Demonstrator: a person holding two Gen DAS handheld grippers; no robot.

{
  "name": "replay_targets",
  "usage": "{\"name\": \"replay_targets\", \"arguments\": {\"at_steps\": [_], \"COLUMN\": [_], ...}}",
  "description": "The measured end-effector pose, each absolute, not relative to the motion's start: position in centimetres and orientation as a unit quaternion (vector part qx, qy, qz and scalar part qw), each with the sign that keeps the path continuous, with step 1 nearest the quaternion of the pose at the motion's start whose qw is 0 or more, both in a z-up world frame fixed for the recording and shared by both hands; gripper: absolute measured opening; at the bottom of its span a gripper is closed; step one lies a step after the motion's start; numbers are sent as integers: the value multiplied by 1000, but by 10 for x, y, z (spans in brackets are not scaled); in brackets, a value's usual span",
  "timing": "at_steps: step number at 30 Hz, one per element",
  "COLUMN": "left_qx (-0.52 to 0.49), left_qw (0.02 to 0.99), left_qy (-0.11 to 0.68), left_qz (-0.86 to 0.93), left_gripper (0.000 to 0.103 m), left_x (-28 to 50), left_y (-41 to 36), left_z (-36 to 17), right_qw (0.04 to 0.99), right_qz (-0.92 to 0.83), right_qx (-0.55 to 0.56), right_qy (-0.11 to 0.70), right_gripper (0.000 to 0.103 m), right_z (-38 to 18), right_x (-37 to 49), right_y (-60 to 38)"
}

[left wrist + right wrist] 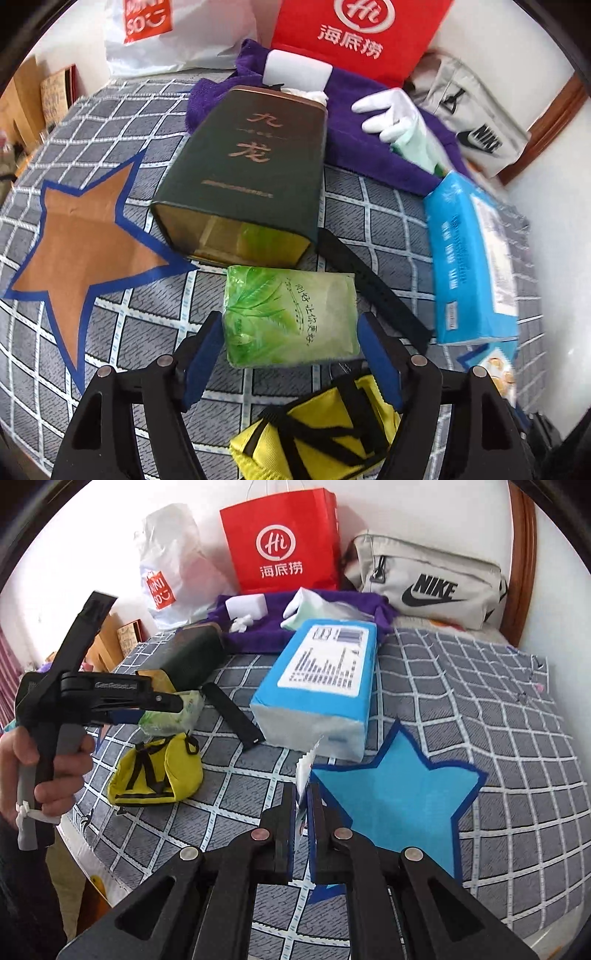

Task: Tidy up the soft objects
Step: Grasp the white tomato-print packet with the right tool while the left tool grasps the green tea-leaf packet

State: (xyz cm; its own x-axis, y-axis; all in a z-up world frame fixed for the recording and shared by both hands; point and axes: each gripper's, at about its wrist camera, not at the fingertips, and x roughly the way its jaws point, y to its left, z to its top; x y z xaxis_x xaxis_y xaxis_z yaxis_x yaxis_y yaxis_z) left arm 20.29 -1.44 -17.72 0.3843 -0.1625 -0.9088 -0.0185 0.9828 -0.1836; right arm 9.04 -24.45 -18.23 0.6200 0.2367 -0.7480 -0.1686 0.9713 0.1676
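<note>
Left gripper [291, 332] had its jaws wide, blue pads [207, 350] flanking the green tissue pack [291, 314] at its short ends. Contact unclear from the left wrist view; the right wrist view suggested the pack was up off the bed, so likely gripped.

Pack looked light, squashy, with slick film wrap. Best hold is across the middle, moderate squeeze, or it could slide out.

Right gripper [303, 808] had its jaws nearly closed on a thin white wrapper edge [308, 764]; flimsy, will flop.

Just ahead of the left jaws: the open end of the dark green box [243, 173]. Below them: yellow pouch [317, 432]. To their right: black strap [373, 284] and blue tissue pack [469, 258]. Ahead of the right jaws: blue star [395, 801] on the checked bed cover [498, 709].
</note>
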Motion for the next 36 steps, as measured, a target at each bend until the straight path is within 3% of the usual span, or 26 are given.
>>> {"name": "replay_targets", "arguments": {"at_steps": [9,15,36], "left_qx": [-10,-36,-118], "left_qw": [830,835,830], "left_qy": [557,548,545], "left_qz": [-16,-21,20], "left_gripper": [81,71,71], "left_x": [210,202,154], "left_y": [-43,-27,56], "left_z": [-191,-185,-168], "right_qw": [888,889,890], "right_qz": [129,132,115], "right_qx": [47,69,59], "right_qy": [439,432,437], "right_gripper": [8,5,5], "right_z": [-200,-206,-194], "right_x": [97,95,80], "right_y": [-243,-250,-247]}}
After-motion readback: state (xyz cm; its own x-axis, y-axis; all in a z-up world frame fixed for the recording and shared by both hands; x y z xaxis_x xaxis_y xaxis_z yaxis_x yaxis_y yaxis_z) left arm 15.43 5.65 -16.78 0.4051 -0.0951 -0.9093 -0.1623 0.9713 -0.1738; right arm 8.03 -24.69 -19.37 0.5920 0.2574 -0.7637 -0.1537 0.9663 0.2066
